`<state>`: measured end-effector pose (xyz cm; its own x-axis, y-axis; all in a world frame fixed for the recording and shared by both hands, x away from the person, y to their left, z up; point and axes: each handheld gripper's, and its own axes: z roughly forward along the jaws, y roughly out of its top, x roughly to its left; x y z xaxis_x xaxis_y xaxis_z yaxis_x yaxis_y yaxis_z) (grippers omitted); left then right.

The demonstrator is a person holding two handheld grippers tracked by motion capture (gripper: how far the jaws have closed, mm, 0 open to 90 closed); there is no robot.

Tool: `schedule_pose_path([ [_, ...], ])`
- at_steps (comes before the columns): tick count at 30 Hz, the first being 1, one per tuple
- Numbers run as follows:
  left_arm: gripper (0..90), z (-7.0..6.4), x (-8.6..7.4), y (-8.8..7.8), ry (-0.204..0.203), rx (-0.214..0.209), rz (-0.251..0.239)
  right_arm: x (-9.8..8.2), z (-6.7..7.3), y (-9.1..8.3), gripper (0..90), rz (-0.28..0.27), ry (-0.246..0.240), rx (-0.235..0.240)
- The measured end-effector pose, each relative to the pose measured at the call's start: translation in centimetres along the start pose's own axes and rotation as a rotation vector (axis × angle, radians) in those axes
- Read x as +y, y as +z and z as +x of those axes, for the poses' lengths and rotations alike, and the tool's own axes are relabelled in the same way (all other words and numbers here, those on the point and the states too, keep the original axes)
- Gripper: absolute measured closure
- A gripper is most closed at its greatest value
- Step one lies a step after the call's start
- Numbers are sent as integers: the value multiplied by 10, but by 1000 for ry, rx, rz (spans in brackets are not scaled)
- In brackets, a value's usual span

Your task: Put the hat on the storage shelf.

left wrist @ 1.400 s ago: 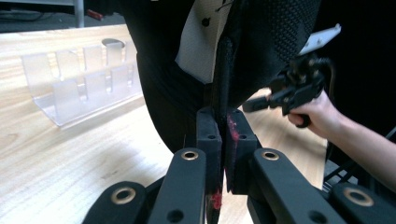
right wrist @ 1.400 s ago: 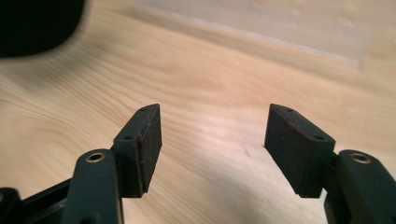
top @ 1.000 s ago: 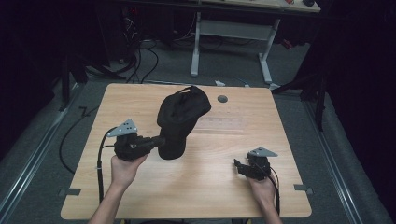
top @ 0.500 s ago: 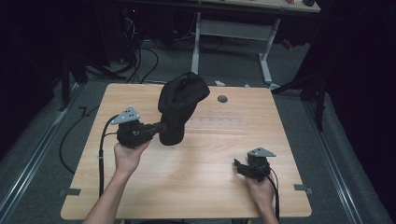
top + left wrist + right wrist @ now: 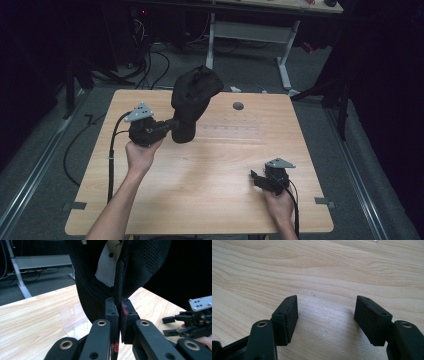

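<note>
A black cap (image 5: 192, 100) hangs in the air over the far left of the wooden table (image 5: 220, 200). My left gripper (image 5: 172, 125) is shut on its lower edge. In the left gripper view the jaws (image 5: 119, 307) pinch a thin black seam of the cap (image 5: 140, 265), whose lining carries a white label. My right gripper (image 5: 255, 177) rests low at the table's front right, held in a hand. Its jaws (image 5: 325, 312) stand open over bare wood with nothing between them. It is also seen in the left gripper view (image 5: 168, 326).
A clear plastic stand (image 5: 75, 320) sits on the table just beyond the cap. A round dark grommet (image 5: 238, 106) lies near the far edge. White desk legs (image 5: 285, 60) and cables stand on the floor behind the table.
My left hand has carried the cap toward the far side of the table and a little higher. The right hand has not moved.
</note>
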<state>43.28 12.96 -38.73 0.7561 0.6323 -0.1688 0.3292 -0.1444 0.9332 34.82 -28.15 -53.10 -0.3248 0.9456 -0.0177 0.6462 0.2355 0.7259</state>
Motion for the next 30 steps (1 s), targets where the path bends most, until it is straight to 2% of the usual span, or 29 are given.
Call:
schedule_pose_path([
  [5,867,5,2,11,-5,18,-6,0,0,0,357,0,0,-2],
  [10,867,7,6,20,13,26,-5,0,0,0,356,1,2,-2],
  [14,867,9,8,27,32,54,-1,0,0,0,354,1,-3,-1],
  [18,866,12,8,33,36,65,-3,0,0,0,354,1,-4,-1],
  [30,866,23,4,51,32,77,-9,0,1,0,350,1,-6,4],
])
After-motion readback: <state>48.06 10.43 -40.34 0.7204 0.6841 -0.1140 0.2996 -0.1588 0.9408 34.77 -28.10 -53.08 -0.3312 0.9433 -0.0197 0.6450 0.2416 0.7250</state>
